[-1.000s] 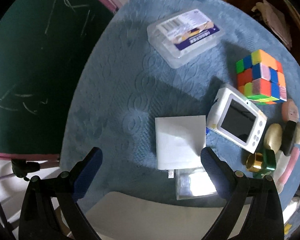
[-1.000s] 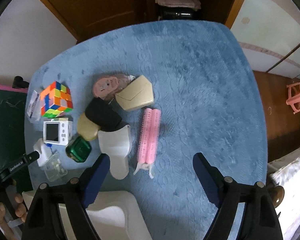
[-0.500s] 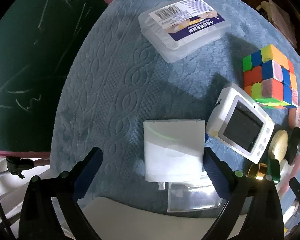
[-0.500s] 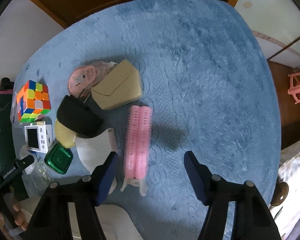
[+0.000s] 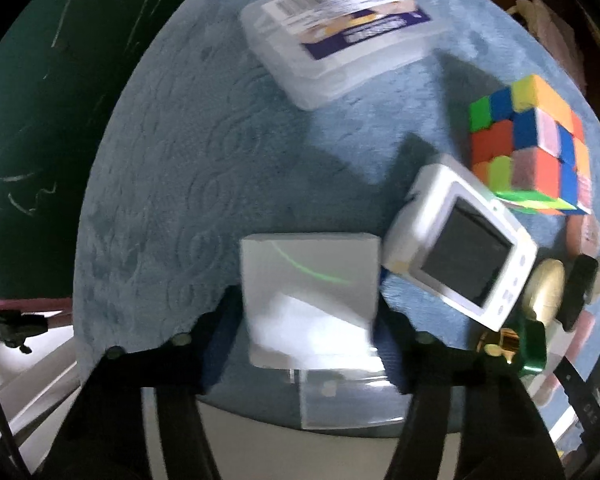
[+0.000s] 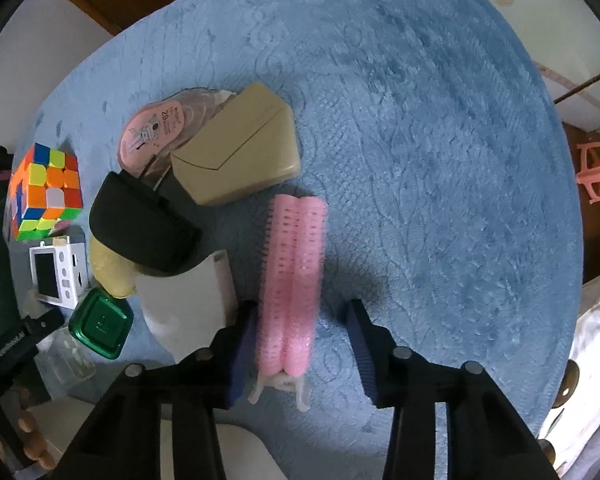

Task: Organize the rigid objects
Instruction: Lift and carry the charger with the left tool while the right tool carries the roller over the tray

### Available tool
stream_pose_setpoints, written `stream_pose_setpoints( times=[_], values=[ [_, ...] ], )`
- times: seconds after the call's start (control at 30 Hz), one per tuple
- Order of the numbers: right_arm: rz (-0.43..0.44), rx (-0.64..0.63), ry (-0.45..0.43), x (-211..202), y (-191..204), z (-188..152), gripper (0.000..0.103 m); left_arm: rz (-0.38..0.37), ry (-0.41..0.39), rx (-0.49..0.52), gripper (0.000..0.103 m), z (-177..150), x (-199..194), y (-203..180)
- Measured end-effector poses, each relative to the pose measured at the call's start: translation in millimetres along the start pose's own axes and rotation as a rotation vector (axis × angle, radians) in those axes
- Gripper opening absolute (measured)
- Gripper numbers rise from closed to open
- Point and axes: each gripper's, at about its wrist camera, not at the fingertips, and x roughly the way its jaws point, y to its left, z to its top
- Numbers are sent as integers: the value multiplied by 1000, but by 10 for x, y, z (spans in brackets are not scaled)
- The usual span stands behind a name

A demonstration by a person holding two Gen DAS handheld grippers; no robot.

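The white box (image 5: 310, 300) sits squarely between the left gripper (image 5: 306, 344) jaws, which flank both its sides on the blue desk (image 6: 420, 140). The pink hair rollers (image 6: 292, 280) lie between the right gripper (image 6: 304, 344) jaws, spread wide, the left pad beside them and the right apart. Beyond sit the white camera (image 5: 460, 248) and colour cube (image 5: 528, 148).

Dim, motion-blurred left view; brighter right view; fisheye-dark corners.

L tongs (image 5: 306, 344): black plastic arms w/ dark blue ribbed pads (image 5: 220, 344) on inner faces; round grey screw heads along the top edges. R tongs (image 6: 300, 348): same build, black frame, blue ribbed pads (image 6: 360, 344), grey screws. Bare fingertips (image 6: 30, 436) visible at lower-left of R wrist view; black bar w/ white lettering nearby.
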Motion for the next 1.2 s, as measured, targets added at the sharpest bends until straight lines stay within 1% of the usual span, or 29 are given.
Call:
stream_pose_setpoints(
  times=[0.03,0.1,0.2,0.33,0.43,0.53,0.6,0.7,0.8,0.9,0.97,1.1,1.13,1.17,1.2],
  values=[
    [4,2,-1,6,12,1,30,7,-16,16,59,-18,-10,-28],
    [24,34,1,16,-1,-29,27,28,-47,37,59,-59,-22,-64],
    [29,65,-7,-36,-83,-103,26,42,-92,63,58,-142,-33,-81],
    [25,82,-18,2,-84,-296,26,47,-108,92,58,-190,-60,-106],
    [20,83,-26,20,-82,-428,26,36,-117,104,58,-189,-72,-60],
    [20,89,-40,-3,-139,-587,26,25,-125,106,58,-243,-73,-111],
    [24,94,-46,-63,-121,-709,26,-2,-131,88,58,-243,-99,-69],
    [37,104,-65,-199,-225,-750,26,-31,-156,77,58,-265,-180,2],
    [52,100,-96,-330,-249,-820,26,-54,-202,63,58,-217,-360,104],
    [61,90,-137,-504,-275,-923,26,-82,-242,43,58,-266,-600,201],
    [75,89,-168,-674,-313,-1036,26,-101,-277,44,58,-336,-835,264],
    [101,71,-246,-1155,-373,-1088,26,-108,-355,102,58,-573,-1382,288],
    [109,66,-263,-1249,-388,-960,26,-117,-375,124,58,-658,-1532,314],
    [114,57,-289,-1380,-378,-927,26,-126,-389,140,58,-725,-1633,329],
    [119,48,-317,-1520,-357,-979,26,-135,-403,160,58,-818,-1702,331]
  ],
)
